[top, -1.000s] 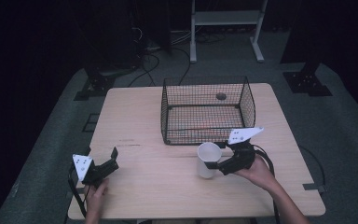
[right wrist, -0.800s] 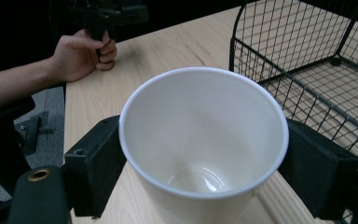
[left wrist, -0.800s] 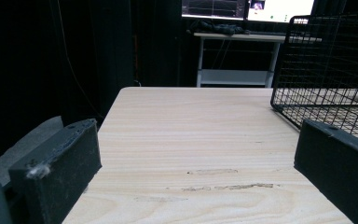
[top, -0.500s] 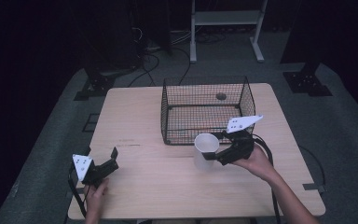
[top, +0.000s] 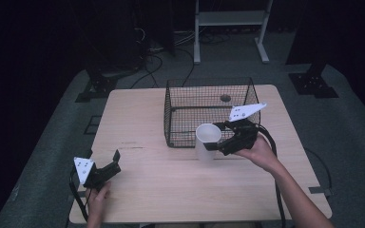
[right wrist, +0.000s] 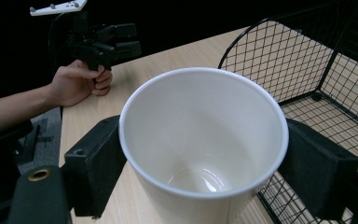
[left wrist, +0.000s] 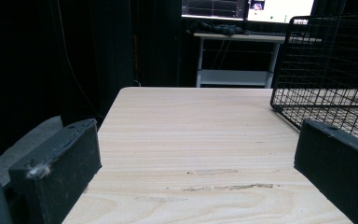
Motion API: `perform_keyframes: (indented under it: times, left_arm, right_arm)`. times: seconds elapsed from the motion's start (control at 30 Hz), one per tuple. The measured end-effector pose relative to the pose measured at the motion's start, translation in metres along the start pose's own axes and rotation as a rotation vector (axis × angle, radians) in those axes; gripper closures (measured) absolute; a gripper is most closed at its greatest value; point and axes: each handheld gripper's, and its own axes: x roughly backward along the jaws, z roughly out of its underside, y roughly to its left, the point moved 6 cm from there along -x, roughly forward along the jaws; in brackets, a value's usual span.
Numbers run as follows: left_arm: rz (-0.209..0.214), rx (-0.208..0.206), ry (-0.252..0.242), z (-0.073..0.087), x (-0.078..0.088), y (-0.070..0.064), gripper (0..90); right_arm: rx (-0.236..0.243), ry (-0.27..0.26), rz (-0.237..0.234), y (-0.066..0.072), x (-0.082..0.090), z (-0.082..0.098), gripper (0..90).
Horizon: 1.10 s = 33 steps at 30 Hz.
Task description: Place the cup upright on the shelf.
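While the right gripper [top: 217, 145] pinches a white cup [top: 207, 141] between its two black jaws, the cup sits upright and mouth-up, one jaw pressed to each side of its wall just below the rim, as the right gripper view shows on the white cup [right wrist: 204, 140]. Seen from above, the cup appears lifted clear of the table [top: 138, 118], though the exact gap cannot be told. Directly beyond the cup, on the far side from the holding hand [top: 258, 151], stands the wire basket [top: 180, 99], whose near wall lies just beside the cup; in the right gripper view the wire basket [right wrist: 307, 70] lies ahead and to the right of the jaws. The cup's long axis is vertical, parallel to the basket's walls, so the coming move probably calls for raising the cup above the basket's rim and carrying it forward, away from the hand. The right hand is by far the nearer to both cup and basket. Well apart from them, the left gripper [top: 108, 168] rests near the table's front corner, its jaws spread with nothing between them.
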Motion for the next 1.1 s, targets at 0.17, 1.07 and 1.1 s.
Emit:
perform_keyframes:
  times: [0.17,1.07,1.1]
  left_arm:
    - [0.001,0.001,-0.001,0.0,0.0,0.0,0.0]
    - [0.002,0.003,-0.003,0.0,0.0,0.001,0.0]
    - [0.001,0.002,-0.002,0.0,0.0,0.001,0.0]
  right_arm:
    - [0.002,0.001,0.005,-0.005,0.001,-0.006,18.4]
    - [-0.016,0.015,0.015,-0.031,-0.002,-0.026,18.4]
    - [-0.014,0.016,0.016,-0.032,-0.002,-0.027,18.4]
